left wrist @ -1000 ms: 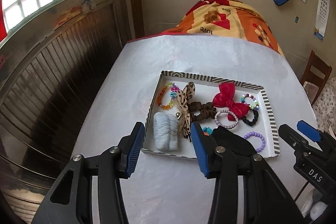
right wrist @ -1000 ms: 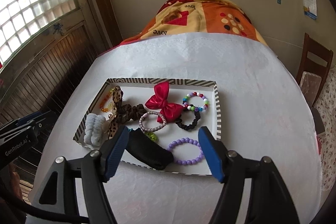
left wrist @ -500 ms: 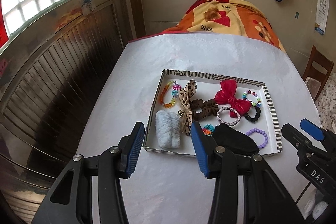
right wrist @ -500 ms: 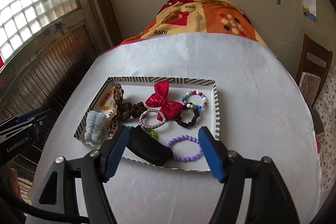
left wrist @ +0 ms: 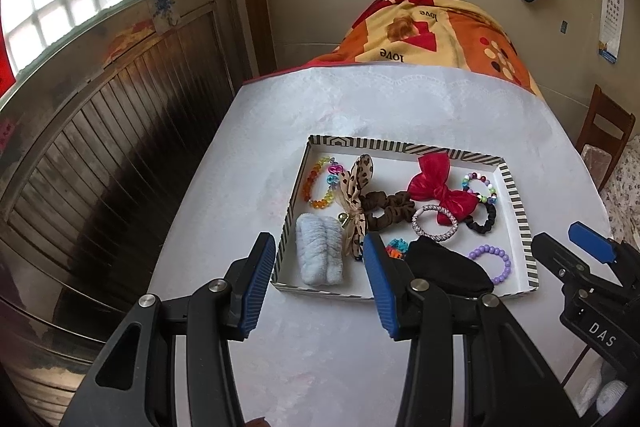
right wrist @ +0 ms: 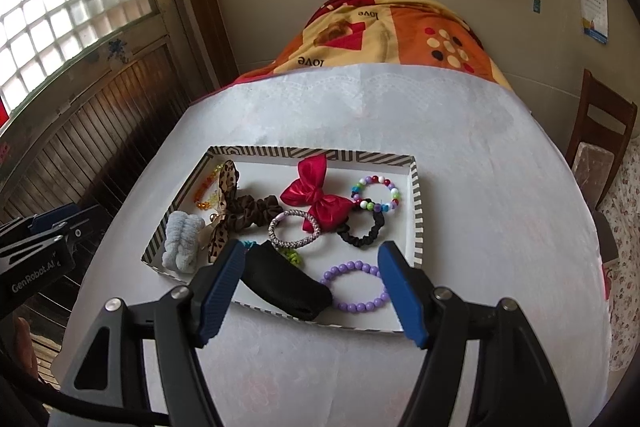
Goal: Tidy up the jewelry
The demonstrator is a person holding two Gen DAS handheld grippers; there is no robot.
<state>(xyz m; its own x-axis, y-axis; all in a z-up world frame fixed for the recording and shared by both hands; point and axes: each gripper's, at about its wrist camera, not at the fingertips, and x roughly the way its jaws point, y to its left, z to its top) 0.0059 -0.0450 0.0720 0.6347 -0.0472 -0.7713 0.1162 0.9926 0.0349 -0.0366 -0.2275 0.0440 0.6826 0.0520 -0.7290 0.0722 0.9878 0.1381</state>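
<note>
A striped-rim white tray (left wrist: 516, 195) (right wrist: 416, 211) on the white table holds a red bow (left wrist: 436, 187) (right wrist: 316, 197), a purple bead bracelet (left wrist: 494, 261) (right wrist: 356, 287), a black cloth piece (left wrist: 448, 267) (right wrist: 286, 285), a pale blue fuzzy scrunchie (left wrist: 320, 255) (right wrist: 182, 243), a brown scrunchie (left wrist: 384, 211), a leopard bow (left wrist: 356, 195) and other bead bracelets. My left gripper (left wrist: 318, 283) is open and empty above the tray's near left edge. My right gripper (right wrist: 310, 291) is open and empty above the tray's near edge.
The table (left wrist: 360, 99) is covered in white cloth, with an orange patterned blanket (left wrist: 432, 35) at its far end. A wooden chair (right wrist: 600, 143) stands at the right. Wood panelling and a window lie to the left. The right gripper shows in the left wrist view (left wrist: 592, 275).
Both grippers have drawn back slightly from the tray, which sits a little farther away in both views. Both stay open and empty.
</note>
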